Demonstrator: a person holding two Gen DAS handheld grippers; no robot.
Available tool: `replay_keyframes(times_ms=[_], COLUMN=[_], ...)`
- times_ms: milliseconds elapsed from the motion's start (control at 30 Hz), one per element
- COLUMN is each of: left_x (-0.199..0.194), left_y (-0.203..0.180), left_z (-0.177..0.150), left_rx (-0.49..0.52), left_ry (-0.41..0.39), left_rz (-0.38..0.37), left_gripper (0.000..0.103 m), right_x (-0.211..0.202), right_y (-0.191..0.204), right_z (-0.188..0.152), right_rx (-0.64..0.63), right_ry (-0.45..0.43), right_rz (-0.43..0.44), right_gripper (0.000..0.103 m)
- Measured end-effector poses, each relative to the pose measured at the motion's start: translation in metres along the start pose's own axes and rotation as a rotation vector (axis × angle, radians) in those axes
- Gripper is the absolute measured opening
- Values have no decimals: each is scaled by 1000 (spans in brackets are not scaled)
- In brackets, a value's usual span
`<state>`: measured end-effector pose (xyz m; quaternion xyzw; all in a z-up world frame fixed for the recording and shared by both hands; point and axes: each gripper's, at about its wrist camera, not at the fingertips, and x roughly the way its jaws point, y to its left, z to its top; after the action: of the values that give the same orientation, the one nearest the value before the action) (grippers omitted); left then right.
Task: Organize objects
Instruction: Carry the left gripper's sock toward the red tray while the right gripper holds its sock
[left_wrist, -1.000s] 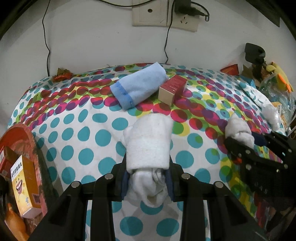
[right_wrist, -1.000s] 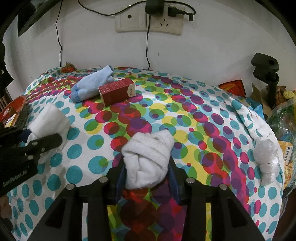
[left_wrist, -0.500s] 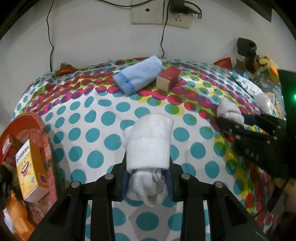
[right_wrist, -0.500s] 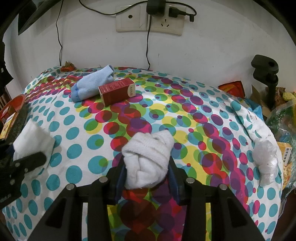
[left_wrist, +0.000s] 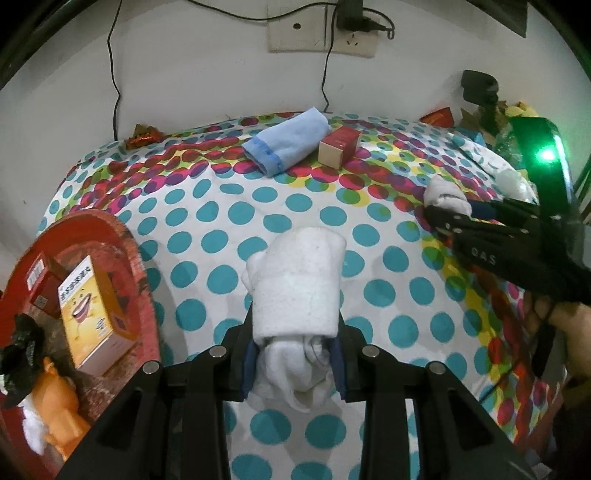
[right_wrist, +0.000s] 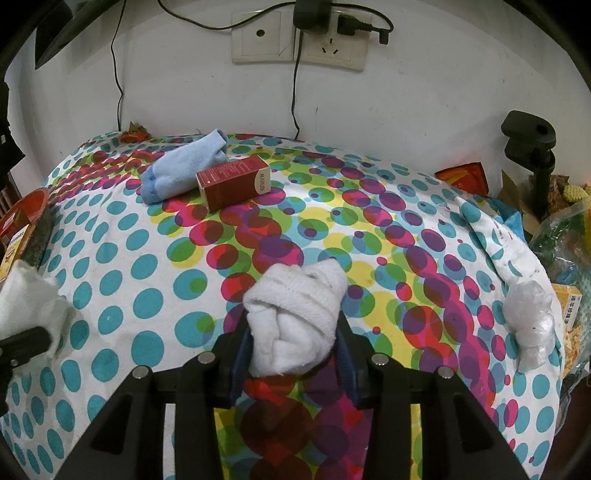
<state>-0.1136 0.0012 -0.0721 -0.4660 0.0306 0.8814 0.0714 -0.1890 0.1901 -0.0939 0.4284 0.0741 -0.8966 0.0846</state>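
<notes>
My left gripper (left_wrist: 295, 363) is shut on a rolled white towel (left_wrist: 297, 284) and holds it above the polka-dot tablecloth (left_wrist: 207, 206). My right gripper (right_wrist: 293, 360) is shut on a second rolled white towel (right_wrist: 295, 314); it also shows at the right of the left wrist view (left_wrist: 445, 192). A rolled blue towel (left_wrist: 284, 144) and a dark red box (left_wrist: 339, 146) lie side by side at the back of the table. They also show in the right wrist view, the blue towel (right_wrist: 181, 173) left of the red box (right_wrist: 232, 182).
A red tray (left_wrist: 122, 240) at the left edge holds a yellow box (left_wrist: 94, 314), a red box and an orange toy (left_wrist: 55, 402). A clear plastic bag (right_wrist: 530, 325) lies at the right edge. Clutter and a black clamp (right_wrist: 532, 147) stand at the far right. Wall sockets with cables are behind.
My left gripper has drawn back and to the left with its towel, bringing the red tray more into view. My right gripper has held still with its towel.
</notes>
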Motion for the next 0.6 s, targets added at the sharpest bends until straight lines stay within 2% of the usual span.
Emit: replay_keyframes(times_ms=[167, 433, 600], left_x=[-21, -46, -52], left_y=[6, 26, 49], left_z=[-4, -8, -12], left_rx=[-3, 0, -30], left_ry=[-29, -45, -42], left_rz=[-8, 39, 78], left_gripper=[30, 30, 30], right_x=[0, 0, 0], right_y=[0, 0, 1], right_z=[1, 0, 0], right_rx=[3, 1, -1], right_ry=[1, 0, 0], right_rz=[2, -2, -4], right_gripper=[42, 42, 42])
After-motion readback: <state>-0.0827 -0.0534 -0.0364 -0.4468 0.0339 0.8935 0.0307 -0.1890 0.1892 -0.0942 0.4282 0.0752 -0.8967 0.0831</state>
